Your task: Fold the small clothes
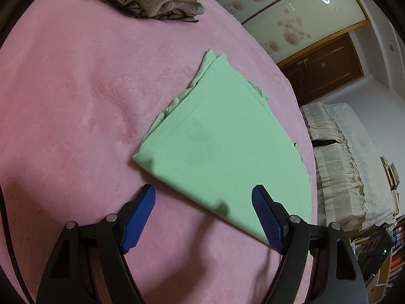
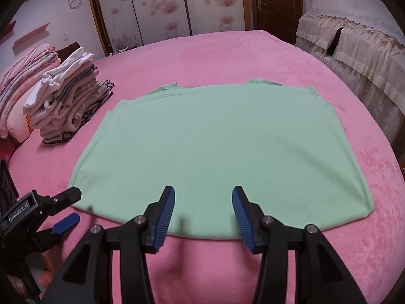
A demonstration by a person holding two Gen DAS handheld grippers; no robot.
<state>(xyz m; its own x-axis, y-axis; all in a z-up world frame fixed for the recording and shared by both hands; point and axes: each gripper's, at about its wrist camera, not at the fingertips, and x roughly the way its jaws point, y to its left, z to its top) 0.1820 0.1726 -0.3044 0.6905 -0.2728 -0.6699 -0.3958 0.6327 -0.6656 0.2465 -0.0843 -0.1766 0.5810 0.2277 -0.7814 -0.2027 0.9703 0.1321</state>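
Green shirt [image 2: 217, 152] is lying flat on the pink bedspread [image 2: 253, 50], long axis running three to nine o'clock, collar toward twelve, floral wardrobe doors [image 2: 162, 7] standing beyond. Folded clothes [image 2: 65, 103] are sitting at ten. Left gripper [image 1: 203, 196] and right gripper [image 2: 203, 197] are hovering apart, empty, at its near hem.

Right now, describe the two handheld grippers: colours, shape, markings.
Both are alike: black plastic frames with triangular cut-outs and silver pivot pins. Each claw has two fingers with ribbed blue pads. That shows on the left claw and the right claw. The left one's body, seen from the right camera, bears white "GenRobot.AI" lettering. No cables or sleeves are visible.
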